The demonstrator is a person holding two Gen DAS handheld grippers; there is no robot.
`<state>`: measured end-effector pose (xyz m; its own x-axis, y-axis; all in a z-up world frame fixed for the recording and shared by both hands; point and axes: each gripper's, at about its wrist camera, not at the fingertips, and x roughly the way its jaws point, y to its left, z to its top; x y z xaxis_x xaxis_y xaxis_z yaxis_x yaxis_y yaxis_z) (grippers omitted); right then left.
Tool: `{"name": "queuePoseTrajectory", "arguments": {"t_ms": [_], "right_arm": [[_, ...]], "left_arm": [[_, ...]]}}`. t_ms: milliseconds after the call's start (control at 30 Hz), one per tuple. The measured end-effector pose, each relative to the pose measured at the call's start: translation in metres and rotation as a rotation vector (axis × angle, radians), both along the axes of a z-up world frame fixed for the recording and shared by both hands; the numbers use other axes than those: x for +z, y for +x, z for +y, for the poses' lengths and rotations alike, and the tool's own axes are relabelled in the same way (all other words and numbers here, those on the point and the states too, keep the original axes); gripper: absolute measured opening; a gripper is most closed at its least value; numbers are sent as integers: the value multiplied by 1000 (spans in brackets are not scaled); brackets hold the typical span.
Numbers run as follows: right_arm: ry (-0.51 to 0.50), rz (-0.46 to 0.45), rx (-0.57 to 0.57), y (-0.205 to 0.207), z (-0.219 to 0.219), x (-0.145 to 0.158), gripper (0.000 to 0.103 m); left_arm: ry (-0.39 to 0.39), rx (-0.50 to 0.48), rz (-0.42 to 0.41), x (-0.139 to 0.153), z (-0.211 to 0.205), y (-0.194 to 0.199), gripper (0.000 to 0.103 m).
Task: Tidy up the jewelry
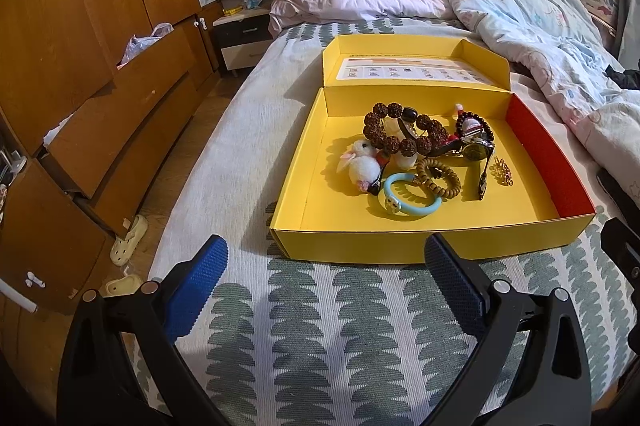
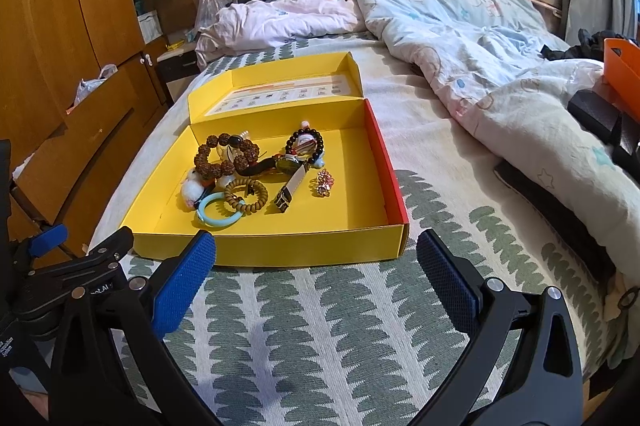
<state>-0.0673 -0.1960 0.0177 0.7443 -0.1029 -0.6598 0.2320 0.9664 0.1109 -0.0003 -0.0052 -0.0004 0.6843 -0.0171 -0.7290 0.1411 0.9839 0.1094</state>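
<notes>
While both grippers hung above the patterned bedspread (image 1: 304,322) just short of it, the yellow box (image 1: 352,246) sat open on the bed with its lid folded back flat behind it, a printed sheet showing inside the lid. The box's right inner wall was red; the others were yellow.

All the jewelry lay inside the box, bunched toward the back and middle. A bracelet of large knobbly brown beads (image 1: 404,131) rested at the rear, with a dark-bead bracelet (image 1: 476,125) to its right around a small red-and-white charm. A wristwatch (image 1: 478,149) lay just in front of that, its strap running toward the box front. A small gold-and-pink brooch (image 1: 503,170) sat apart on the floor of the box, nearest the red wall. In front of the big beads lay a coil of small tan beads (image 1: 438,177), touching a light blue ring bracelet (image 1: 412,199). A white fluffy rabbit charm (image 1: 360,165) lay at the left of the pile.

The left gripper (image 1: 326,266) had its jaws wide apart, holding nothing, pointed at the box's front wall. The right gripper (image 2: 316,258) likewise stood spread and empty, facing the same wall. An orange container (image 2: 622,73) showed at the right edge in the right wrist view; its contents could not be seen.
</notes>
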Motion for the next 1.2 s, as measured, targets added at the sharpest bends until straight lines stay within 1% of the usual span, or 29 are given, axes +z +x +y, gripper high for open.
{"name": "queuePoseTrajectory", "arguments": {"t_ms": [100,200,333,433,467,533,567,633,667,700,733,767,833,867,900,967,1033,1067,1133,1200], "right_arm": [[-14,-37,-1,-2,2,3,100],[-65,-113,1,-7,7,8,100],[-226,-195,49,-8,18,12,100],[-341,-232,85,-4,24,12,100],[-365,-239,92,-3,25,11,100],[-375,-282,111,-4,23,15,100],[-358,-323,140,-5,20,17,100],[-328,-360,138,-2,12,23,100],[-296,-347,107,5,4,26,100],[-258,-315,83,13,-2,29,100],[-196,-255,69,28,-11,32,100],[-115,-172,73,48,-22,33,100],[-33,-123,104,70,-31,38,100],[-29,-106,130,82,-29,40,100],[-45,-82,152,97,-25,42,100],[-50,-31,184,120,-18,42,100],[-6,24,228,148,-15,38,100],[12,32,236,151,-14,37,100],[45,54,234,166,-17,32,100],[79,66,240,177,-23,26,100]], "left_arm": [[-1,1,1,0,0,1,97],[-6,1,4,0,0,0,97],[-1,2,8,-1,-1,1,97],[53,24,-8,-1,-6,4,97],[65,23,-12,-1,-7,4,97],[59,17,-19,1,-6,7,97],[45,16,-34,3,-6,8,97],[1,-3,-46,7,-4,10,97],[-12,-10,-42,9,-2,12,97],[-26,-14,-32,10,-2,15,97],[-42,-25,-11,10,-2,21,97],[-50,-29,2,11,-2,27,97],[-69,-44,11,13,-6,39,97],[-72,-50,29,14,-9,49,97],[-69,-50,53,13,-14,59,97],[-98,-75,117,11,-24,83,97],[-108,-73,176,7,-30,99,97],[-123,-77,220,2,-33,113,97],[-138,-70,280,-7,-36,130,97],[-171,-62,339,-18,-35,148,97]]}}
